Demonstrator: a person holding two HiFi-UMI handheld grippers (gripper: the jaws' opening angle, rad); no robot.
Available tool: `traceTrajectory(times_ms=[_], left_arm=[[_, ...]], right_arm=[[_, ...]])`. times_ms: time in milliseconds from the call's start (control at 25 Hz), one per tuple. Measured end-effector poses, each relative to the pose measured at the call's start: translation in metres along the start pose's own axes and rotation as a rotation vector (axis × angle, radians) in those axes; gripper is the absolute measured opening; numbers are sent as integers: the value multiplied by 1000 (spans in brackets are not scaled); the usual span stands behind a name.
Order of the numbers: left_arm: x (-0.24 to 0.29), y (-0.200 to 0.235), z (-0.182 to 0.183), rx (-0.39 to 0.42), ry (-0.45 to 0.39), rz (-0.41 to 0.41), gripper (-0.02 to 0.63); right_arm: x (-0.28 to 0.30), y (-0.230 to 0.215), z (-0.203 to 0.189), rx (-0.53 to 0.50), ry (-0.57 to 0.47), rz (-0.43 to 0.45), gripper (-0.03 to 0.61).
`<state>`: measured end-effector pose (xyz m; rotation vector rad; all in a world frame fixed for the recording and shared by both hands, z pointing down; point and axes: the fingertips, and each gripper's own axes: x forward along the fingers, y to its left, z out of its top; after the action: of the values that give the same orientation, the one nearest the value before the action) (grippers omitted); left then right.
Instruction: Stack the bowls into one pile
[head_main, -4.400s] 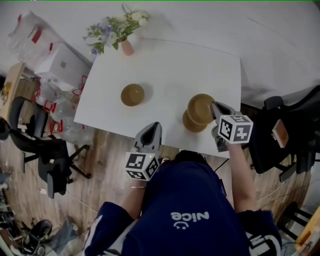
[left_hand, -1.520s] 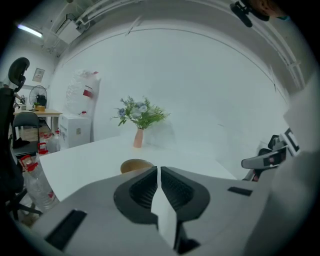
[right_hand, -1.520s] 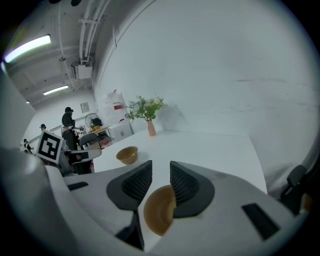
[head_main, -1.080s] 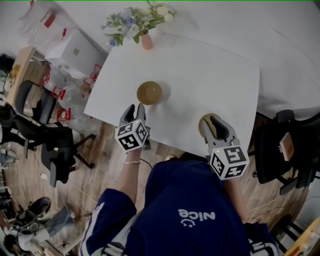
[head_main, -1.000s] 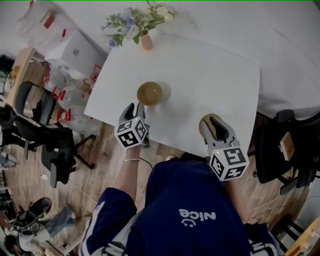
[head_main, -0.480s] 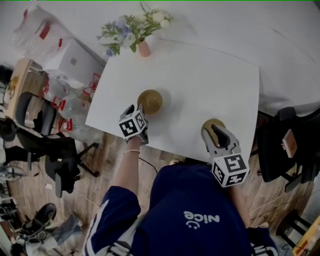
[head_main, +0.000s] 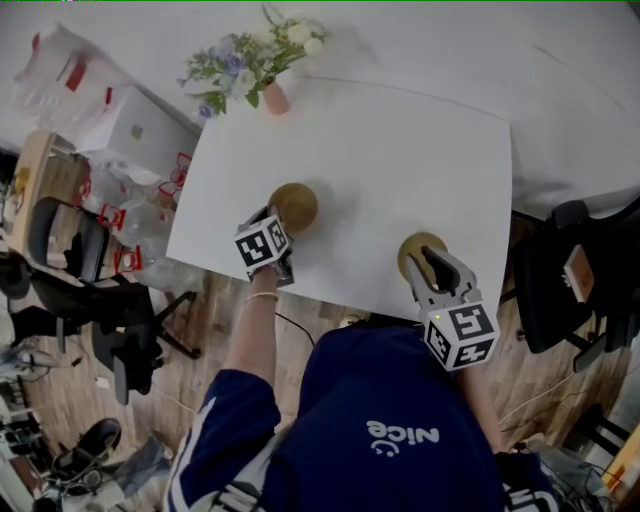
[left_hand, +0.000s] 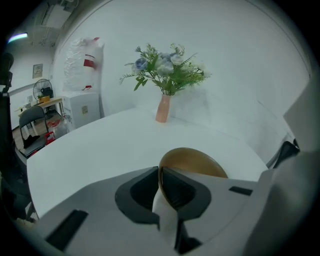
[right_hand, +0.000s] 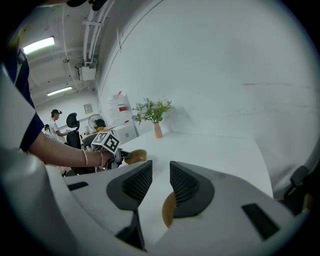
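Observation:
A lone brown bowl (head_main: 295, 206) (left_hand: 194, 161) stands on the white table (head_main: 400, 150) near its front left. My left gripper (head_main: 274, 216) (left_hand: 160, 174) is at the bowl's near rim. Its jaws are closing, with the rim between them and the pads pressing on it. A pile of two brown bowls (head_main: 412, 247) (right_hand: 168, 214) stands at the table's front right edge. My right gripper (head_main: 427, 260) (right_hand: 161, 174) hovers just over that pile, open, with nothing between its fingers. The right gripper view also shows the lone bowl (right_hand: 136, 156) and my left gripper (right_hand: 118, 154).
A pink vase of flowers (head_main: 272, 96) (left_hand: 162, 107) stands at the table's far left corner. Black office chairs (head_main: 95, 300) stand on the wooden floor to the left, another chair (head_main: 575, 280) to the right. Boxes and bags (head_main: 110, 110) lie beyond the table's left side.
My left gripper has moved forward and down to the lone bowl, and its jaws have closed on the rim. The right gripper has stayed over the pile.

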<state>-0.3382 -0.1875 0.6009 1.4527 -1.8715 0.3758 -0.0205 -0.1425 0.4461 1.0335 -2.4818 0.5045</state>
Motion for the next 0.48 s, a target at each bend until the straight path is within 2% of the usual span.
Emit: traceTrajectory(times_ms=[360, 480], left_arm=[[-4, -6, 9, -21, -26, -11, 34], [-13, -16, 18, 6, -54, -19, 32]], right_arm=[[-5, -8, -3, 12, 9, -19, 103], [-6, -15, -4, 25, -1, -35, 95]])
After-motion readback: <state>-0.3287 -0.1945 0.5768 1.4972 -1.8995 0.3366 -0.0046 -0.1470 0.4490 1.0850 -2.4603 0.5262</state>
